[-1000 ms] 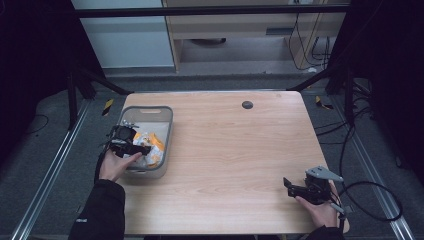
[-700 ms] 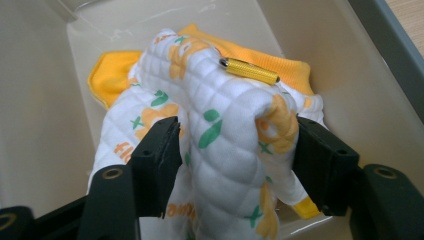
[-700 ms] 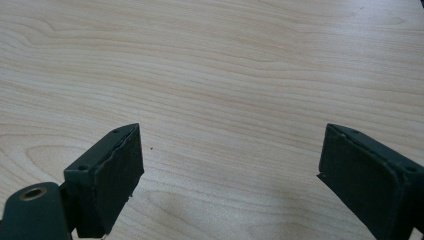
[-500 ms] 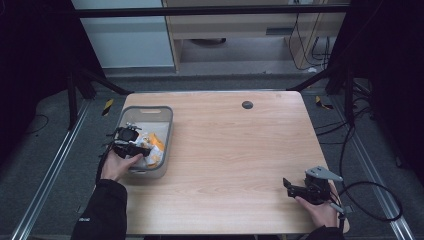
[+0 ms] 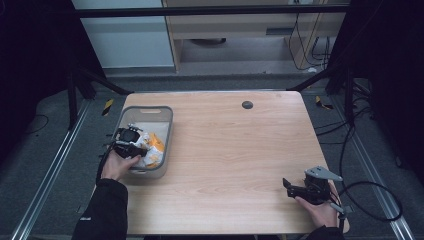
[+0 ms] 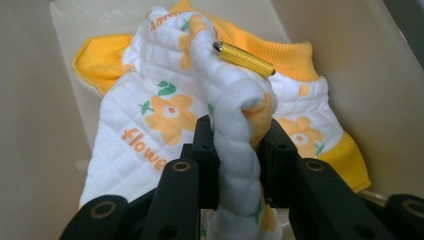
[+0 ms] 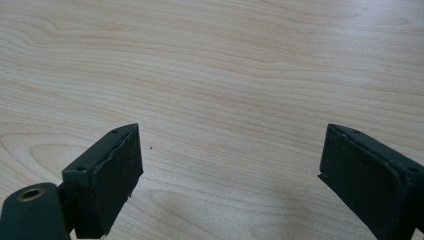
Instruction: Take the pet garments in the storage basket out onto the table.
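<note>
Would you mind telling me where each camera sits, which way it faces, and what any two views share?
High view: above the person's side, facing forward and down on the table; forearms, hands and both grippers show.
Left gripper view: rides the left gripper, looking into the bin; its jaws have just closed on the quilted garment.
Right gripper view: rides the right gripper, facing bare tabletop between open jaws.
Shared: the high and left gripper views both show the garment and bin.

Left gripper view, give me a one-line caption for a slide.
Left gripper pinches a fold of the white quilted garment with orange flowers inside the bin.
</note>
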The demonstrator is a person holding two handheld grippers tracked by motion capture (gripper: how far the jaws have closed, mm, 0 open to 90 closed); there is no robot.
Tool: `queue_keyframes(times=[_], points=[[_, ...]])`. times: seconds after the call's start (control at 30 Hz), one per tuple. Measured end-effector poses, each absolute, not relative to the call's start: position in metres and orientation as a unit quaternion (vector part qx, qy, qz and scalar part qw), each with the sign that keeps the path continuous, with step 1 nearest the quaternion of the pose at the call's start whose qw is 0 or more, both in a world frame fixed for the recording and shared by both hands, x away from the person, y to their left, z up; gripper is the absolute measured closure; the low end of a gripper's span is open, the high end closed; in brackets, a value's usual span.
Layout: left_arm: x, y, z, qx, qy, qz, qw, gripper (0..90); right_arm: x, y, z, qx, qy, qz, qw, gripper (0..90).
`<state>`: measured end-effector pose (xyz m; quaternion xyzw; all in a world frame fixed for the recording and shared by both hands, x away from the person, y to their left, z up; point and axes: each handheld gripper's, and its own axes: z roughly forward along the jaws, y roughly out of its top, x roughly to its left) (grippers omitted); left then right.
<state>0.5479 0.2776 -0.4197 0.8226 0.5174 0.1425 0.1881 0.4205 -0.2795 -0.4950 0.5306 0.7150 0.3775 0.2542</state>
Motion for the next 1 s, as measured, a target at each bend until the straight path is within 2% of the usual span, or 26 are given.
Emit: queue_keyframes(times=[0.6, 1.0], points=[[0.543, 0.279, -0.393, 0.819, 0.509, 0.157, 0.212, 74.9, 0.42, -0.279, -0.495, 0.53, 0.716, 0.377, 0.255, 10.0], [0.534, 0.287, -0.361, 0.808, 0.507, 0.18, 0.24, 75.1, 0.421, -0.28, -0.494, 0.53, 0.716, 0.376, 0.257, 10.0]])
